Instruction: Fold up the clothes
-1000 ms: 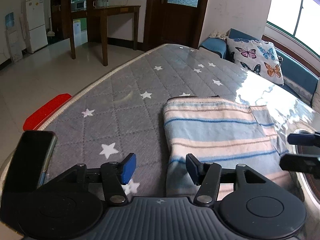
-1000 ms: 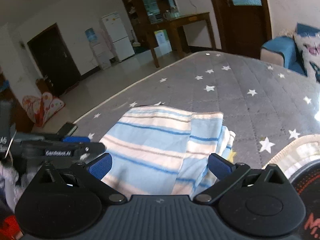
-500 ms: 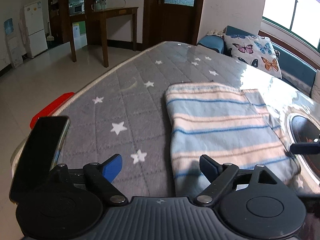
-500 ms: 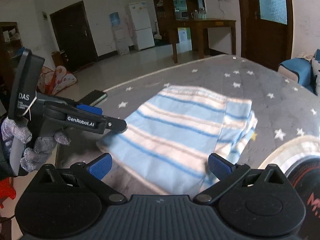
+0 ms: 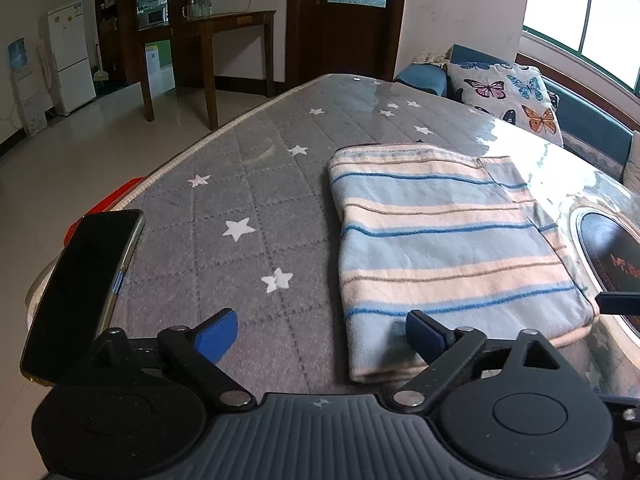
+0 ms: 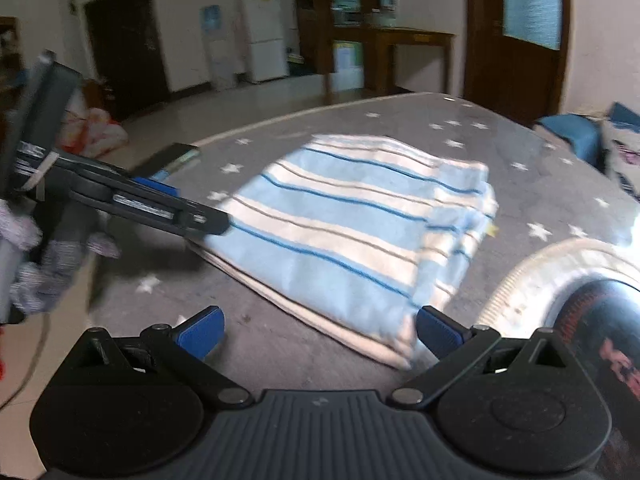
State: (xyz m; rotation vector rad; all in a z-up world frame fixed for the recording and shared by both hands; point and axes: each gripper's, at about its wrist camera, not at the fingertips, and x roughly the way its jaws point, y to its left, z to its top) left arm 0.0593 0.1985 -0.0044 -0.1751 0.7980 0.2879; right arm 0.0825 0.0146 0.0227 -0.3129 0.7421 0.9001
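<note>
A folded cloth [image 5: 448,240] with blue, white and tan stripes lies flat on the grey star-patterned mat [image 5: 248,184]. My left gripper [image 5: 320,336] hovers at the cloth's near left corner, its jaws opening. The corner lies between them and the pads do not press it. In the right wrist view the same cloth [image 6: 352,232] fills the middle. My right gripper [image 6: 320,334] is open at its near edge, the right fingertip [image 6: 438,338] over the cloth's corner. The left gripper [image 6: 192,216] reaches in from the left, held by a gloved hand [image 6: 32,260].
A dark phone [image 5: 80,292] lies at the mat's near left corner, above a red stool [image 5: 108,204]. A round dark disc with a pale rim [image 5: 612,256] sits right of the cloth. A blue sofa with a butterfly pillow [image 5: 508,92] stands behind the table.
The left jaws have widened from a narrow gap. Both grippers have drawn back toward the near edge, so more of the cloth shows. The right jaws stayed open.
</note>
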